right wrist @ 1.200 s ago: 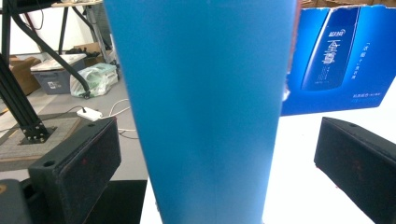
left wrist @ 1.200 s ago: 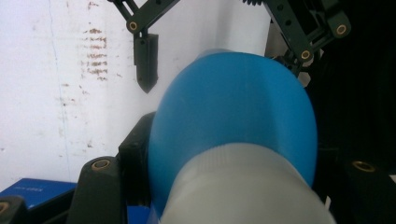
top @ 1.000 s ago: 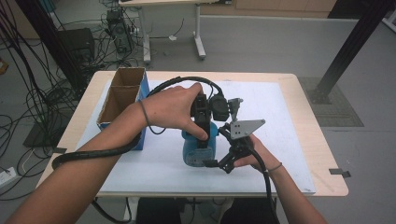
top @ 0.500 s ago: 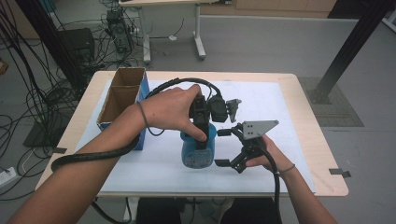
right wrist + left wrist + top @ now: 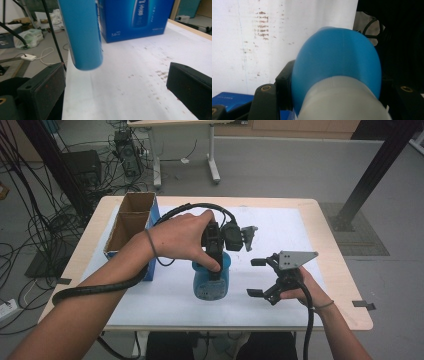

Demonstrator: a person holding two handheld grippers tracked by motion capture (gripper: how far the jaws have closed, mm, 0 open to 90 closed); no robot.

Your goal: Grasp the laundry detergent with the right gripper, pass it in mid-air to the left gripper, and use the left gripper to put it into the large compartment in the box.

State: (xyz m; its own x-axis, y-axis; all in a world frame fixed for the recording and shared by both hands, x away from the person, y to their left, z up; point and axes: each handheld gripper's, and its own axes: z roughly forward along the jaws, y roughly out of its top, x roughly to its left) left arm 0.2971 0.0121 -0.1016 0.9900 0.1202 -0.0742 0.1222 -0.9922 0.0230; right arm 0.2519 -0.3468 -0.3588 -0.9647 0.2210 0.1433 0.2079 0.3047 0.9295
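We hold a blue bottle (image 5: 211,281) in the left gripper (image 5: 215,270) above the table (image 5: 335,245), while the right gripper (image 5: 260,277) waits open beside it.

Our left gripper's jaws are clamped on the bottle near its pale ribbed neck; in the left gripper view the bottle's smooth, rounded blue plastic body (image 5: 337,65) bulges out past the jaws and hides most of them. Our right gripper's black, blocky jaws stand wide apart, holding nothing, just to the right of the bottle. In the right gripper view the bottle's rounded bottom end (image 5: 85,50) hangs clear of the white, lightly stained paper sheet (image 5: 130,82). Behind stands an open cardboard box (image 5: 131,227) with glossy blue sides, its print too blurred to read.
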